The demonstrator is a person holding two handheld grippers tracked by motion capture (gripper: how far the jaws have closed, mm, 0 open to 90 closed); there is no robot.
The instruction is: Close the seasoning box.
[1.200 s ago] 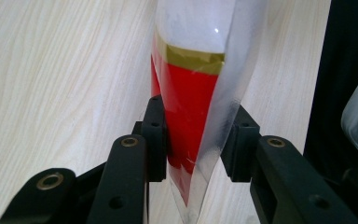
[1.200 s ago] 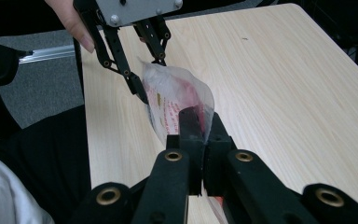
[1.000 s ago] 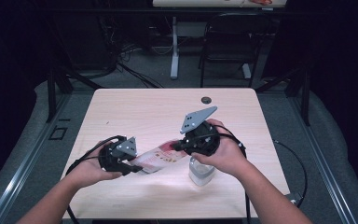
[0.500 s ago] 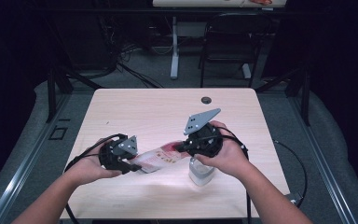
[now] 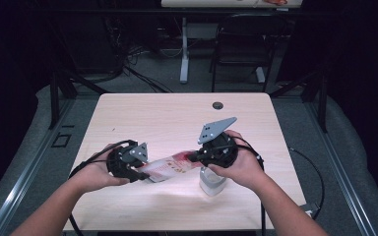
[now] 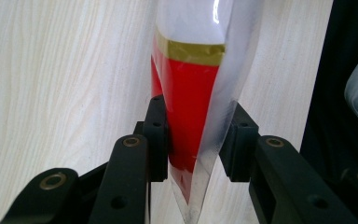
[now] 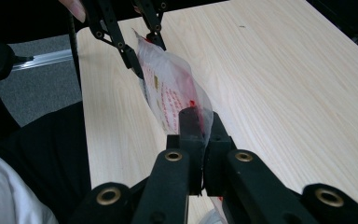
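Just below the middle of the high view, a red-and-clear plastic packet (image 5: 170, 166) hangs stretched above the table (image 5: 177, 118) between both tools. The left gripper (image 5: 140, 173) has its jaws closed on one end, the film pinched between them, and the right gripper (image 5: 193, 156) is clamped tight on the other end. If this is a tearing or opening pull, I'd judge it best done slowly, both grips firm, away from the white container (image 5: 211, 183) under the right hand.

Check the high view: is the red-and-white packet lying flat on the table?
No, the packet is held up between the left gripper and right gripper.
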